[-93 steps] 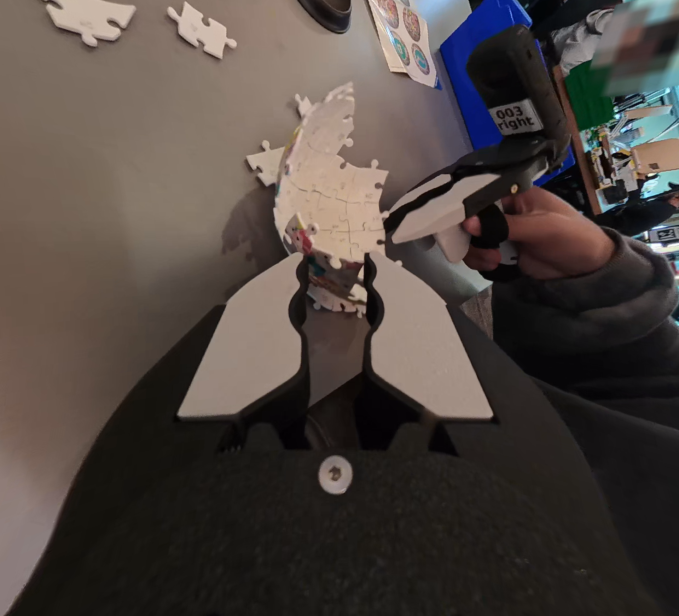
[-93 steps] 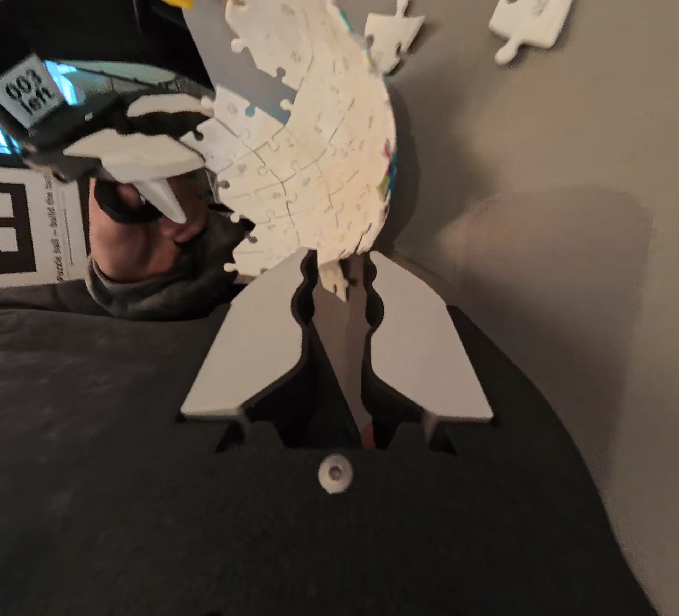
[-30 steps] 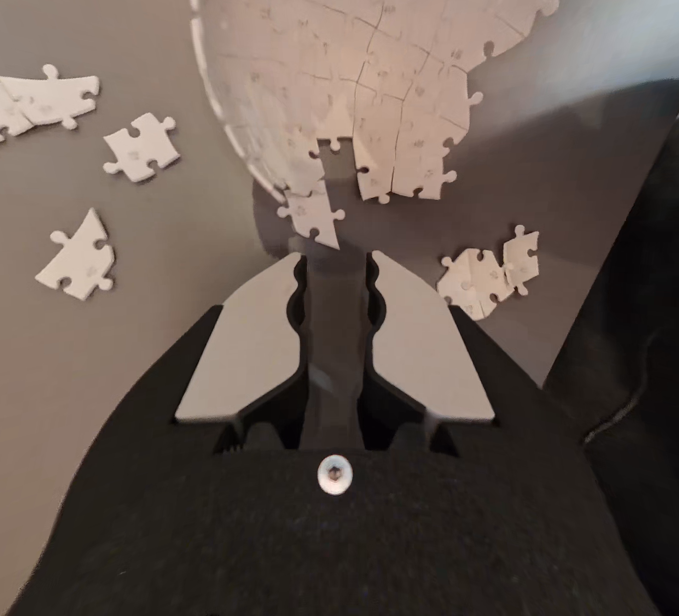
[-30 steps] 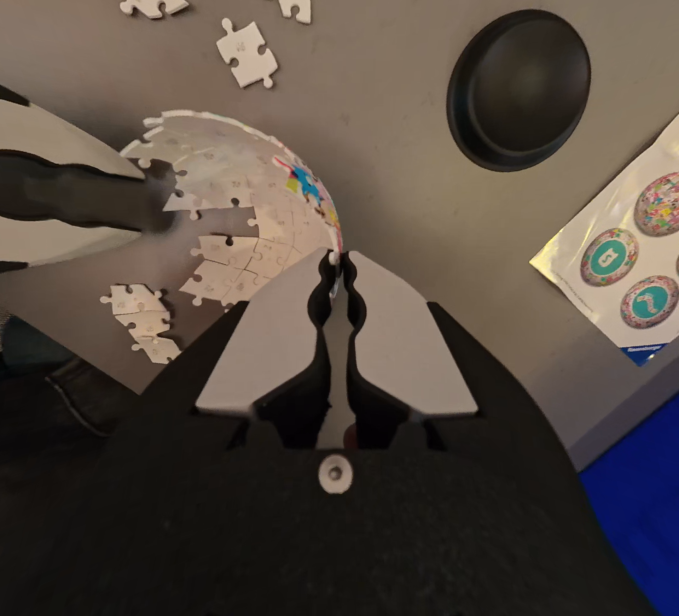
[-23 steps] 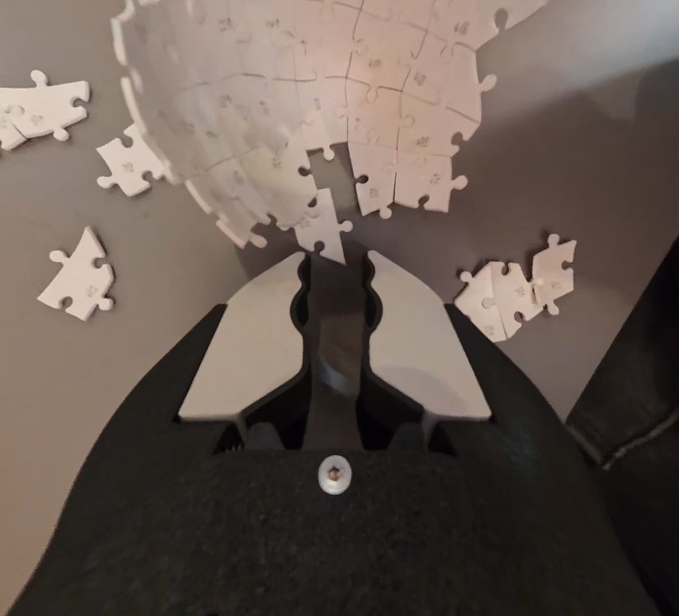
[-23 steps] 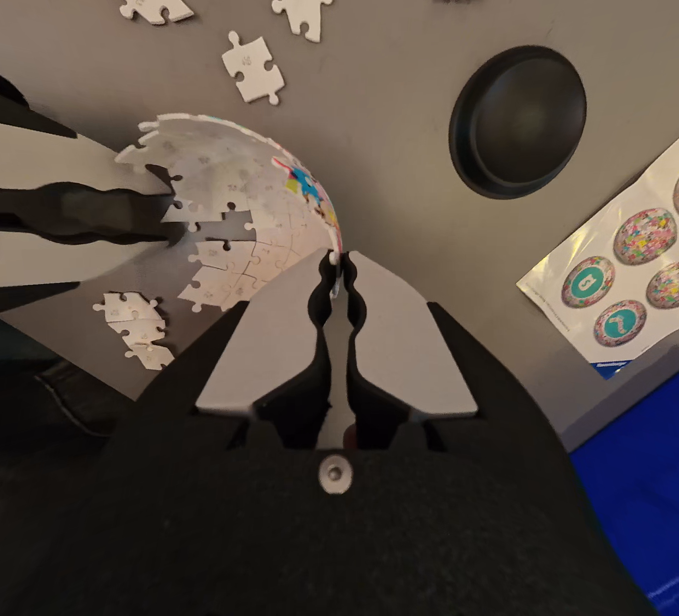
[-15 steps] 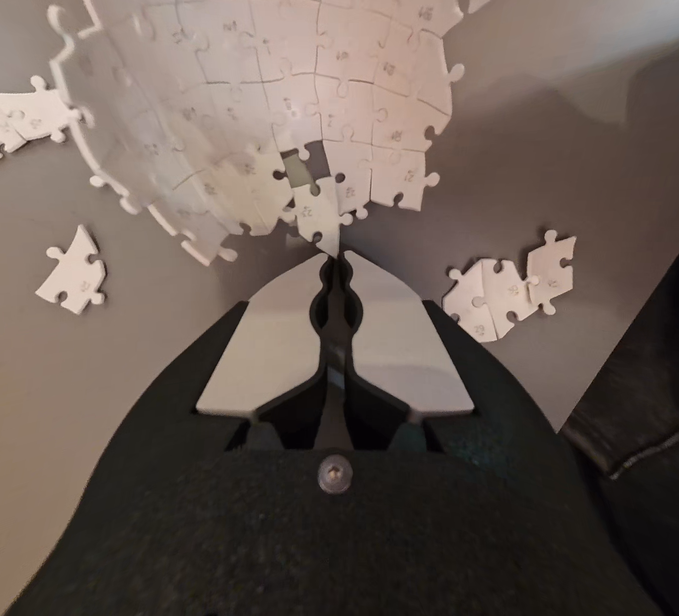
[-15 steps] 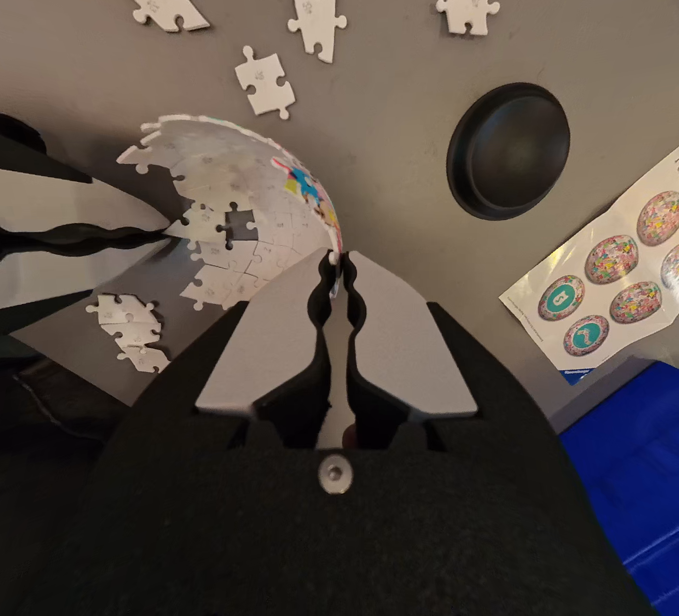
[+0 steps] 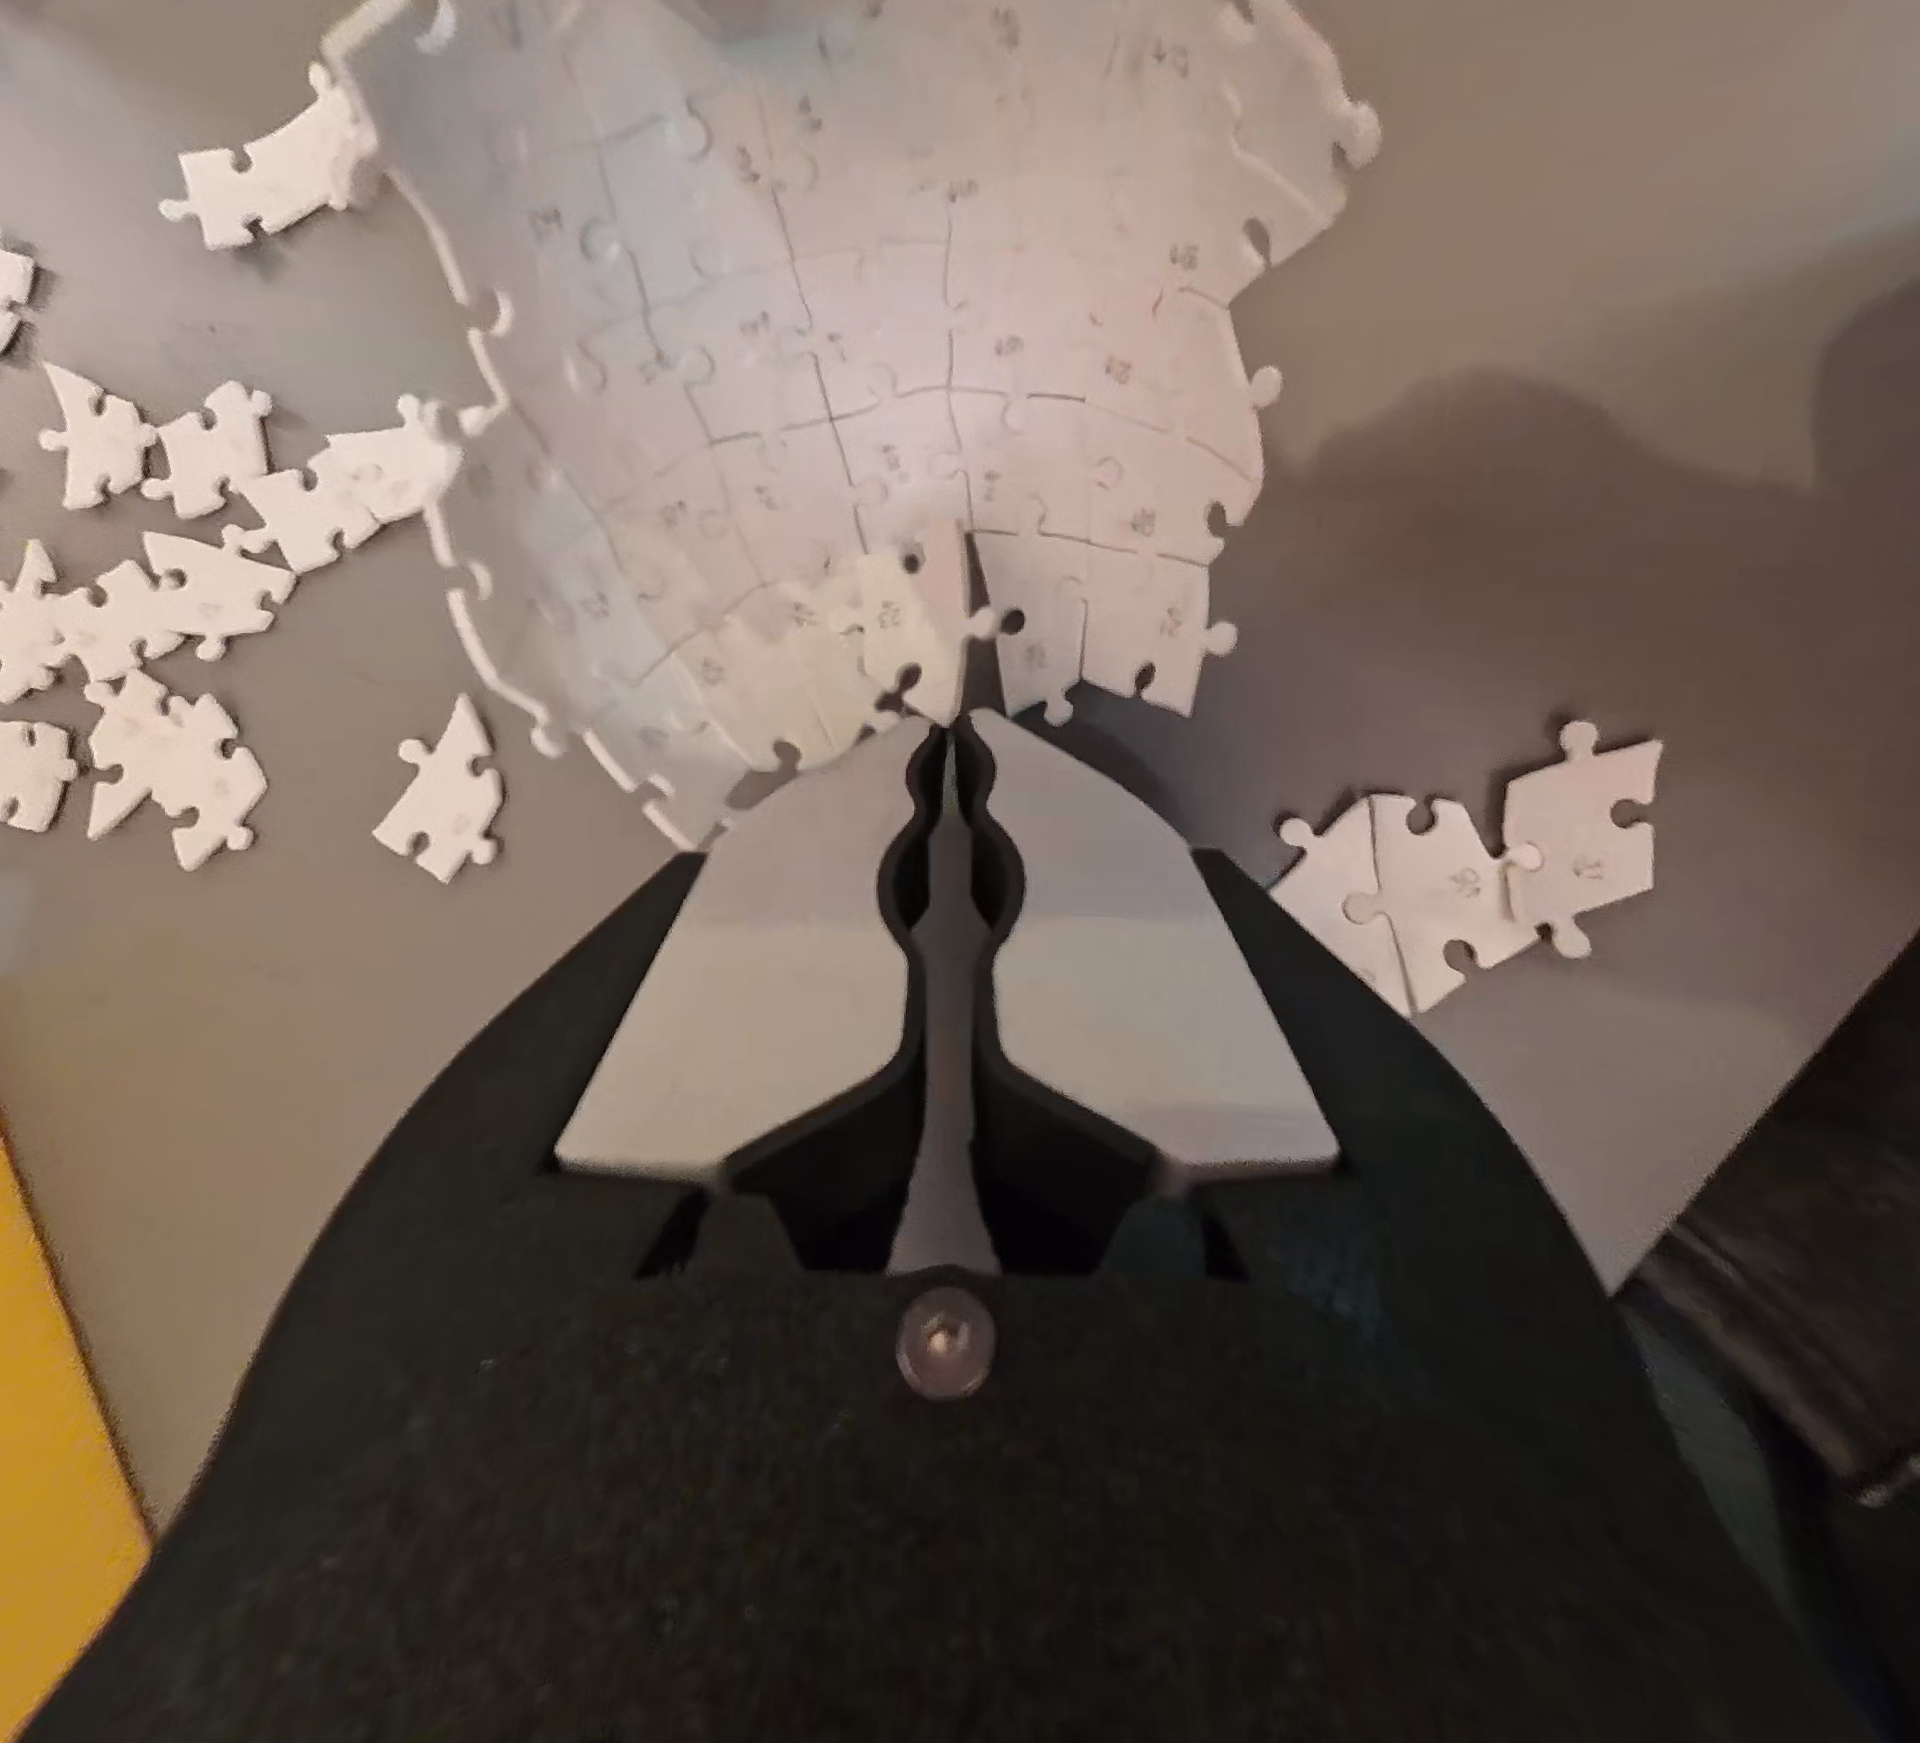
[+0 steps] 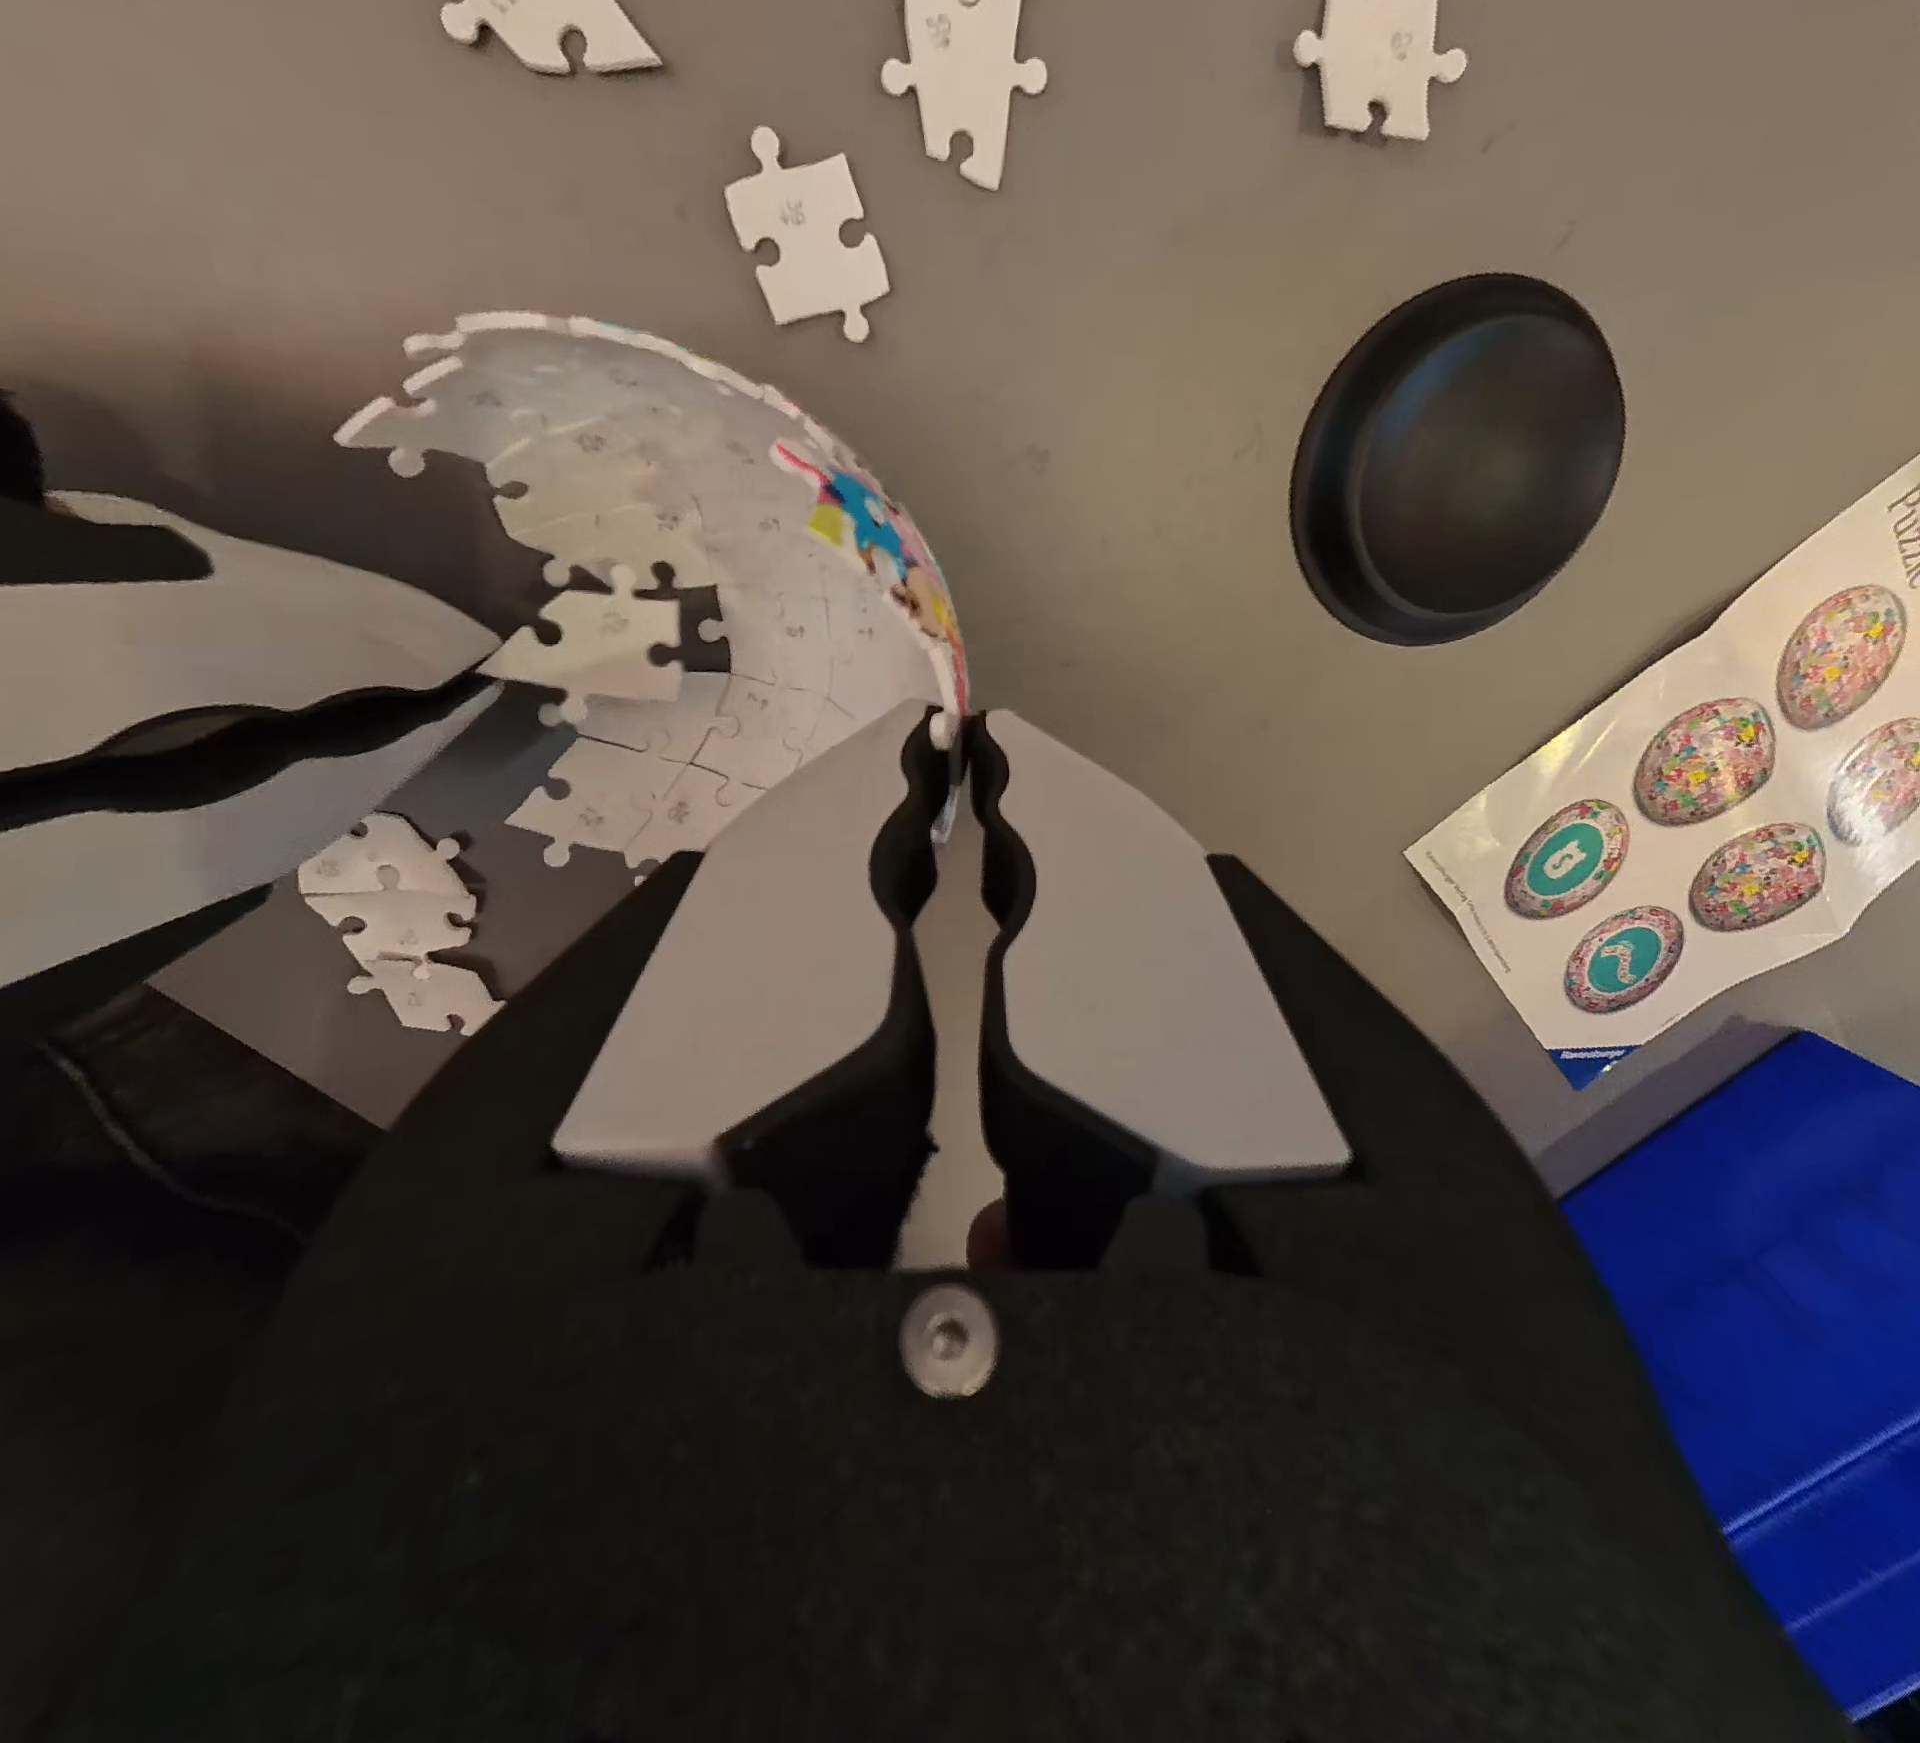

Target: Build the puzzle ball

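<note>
White shell (image 10: 665,530) is steadied at its rim by the right gripper (image 10: 958,737), pinched; the left gripper (image 9: 951,737), at nine o'clock, pinches a piece (image 10: 608,644) toward the gap.

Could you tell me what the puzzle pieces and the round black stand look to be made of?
Puzzle pieces: seemingly rigid plastic, matt white backs; the half-built shell keeps its curve unsupported. Black stand: probably moulded plastic or rubber, smooth with a soft sheen in its dish; I cannot tell which.

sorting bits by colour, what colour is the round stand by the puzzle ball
Black, plain and matte; the round stand shows best in the right wrist view.
</note>
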Demonstrator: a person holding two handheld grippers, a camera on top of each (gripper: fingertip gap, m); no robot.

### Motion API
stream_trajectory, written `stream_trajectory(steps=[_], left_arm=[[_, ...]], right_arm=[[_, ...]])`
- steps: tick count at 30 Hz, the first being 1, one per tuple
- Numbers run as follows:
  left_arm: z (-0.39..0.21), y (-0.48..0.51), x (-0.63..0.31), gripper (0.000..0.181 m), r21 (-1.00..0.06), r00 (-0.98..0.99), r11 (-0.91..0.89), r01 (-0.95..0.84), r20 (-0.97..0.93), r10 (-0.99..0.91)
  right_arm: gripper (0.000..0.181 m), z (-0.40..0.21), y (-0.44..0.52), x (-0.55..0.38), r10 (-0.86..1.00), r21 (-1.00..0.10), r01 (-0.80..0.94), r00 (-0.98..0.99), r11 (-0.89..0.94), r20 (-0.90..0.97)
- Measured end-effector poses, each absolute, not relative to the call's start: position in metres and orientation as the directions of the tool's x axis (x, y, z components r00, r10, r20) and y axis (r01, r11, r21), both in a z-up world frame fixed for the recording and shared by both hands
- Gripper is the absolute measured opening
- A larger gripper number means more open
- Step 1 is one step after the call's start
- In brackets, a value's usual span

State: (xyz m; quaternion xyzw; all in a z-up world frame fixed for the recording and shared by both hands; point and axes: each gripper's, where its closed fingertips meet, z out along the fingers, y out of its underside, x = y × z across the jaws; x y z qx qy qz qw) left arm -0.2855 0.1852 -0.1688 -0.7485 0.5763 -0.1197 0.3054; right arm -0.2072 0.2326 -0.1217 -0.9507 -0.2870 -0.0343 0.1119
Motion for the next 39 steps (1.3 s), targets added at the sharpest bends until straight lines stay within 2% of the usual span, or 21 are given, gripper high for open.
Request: stream_trajectory(steps=[1,9,16,22,28,32,36,39], left_arm=[[-0.171,0.187,-0.284,0.001,-0.586,0.301,-0.143,-0.797,-0.181,-0.936],[-0.191,0.184,-0.284,0.002,-0.525,0.288,-0.161,-0.836,-0.169,-0.942],[-0.186,0.177,-0.279,0.010,-0.557,0.352,-0.248,-0.793,-0.087,-0.932],[-0.169,0.179,-0.271,0.007,-0.609,0.362,-0.299,-0.735,0.020,-0.932],[-0.175,0.184,-0.257,0.000,-0.555,0.302,-0.308,-0.773,0.106,-0.947],[-0.180,0.191,-0.259,0.000,-0.518,0.329,-0.339,-0.785,0.115,-0.937],[-0.169,0.186,-0.252,0.000,-0.592,0.337,-0.363,-0.720,0.159,-0.928],[-0.176,0.183,-0.249,0.000,-0.598,0.348,-0.381,-0.705,0.177,-0.921]], right_arm=[[0.003,-0.122,0.232,-0.208,0.540,-0.192,0.556,0.831,-0.809,0.129],[0.003,-0.124,0.232,-0.209,0.544,-0.176,0.557,0.830,-0.812,0.122],[0.003,-0.124,0.235,-0.210,0.555,-0.174,0.573,0.820,-0.801,0.140],[0.003,-0.124,0.235,-0.211,0.561,-0.176,0.577,0.817,-0.798,0.133],[0.003,-0.123,0.236,-0.211,0.559,-0.173,0.575,0.818,-0.800,0.135],[0.003,-0.123,0.238,-0.202,0.544,-0.172,0.561,0.827,-0.810,0.139],[0.003,-0.125,0.237,-0.200,0.538,-0.173,0.551,0.834,-0.816,0.121],[0.003,-0.126,0.239,-0.200,0.531,-0.179,0.541,0.841,-0.822,0.105]])
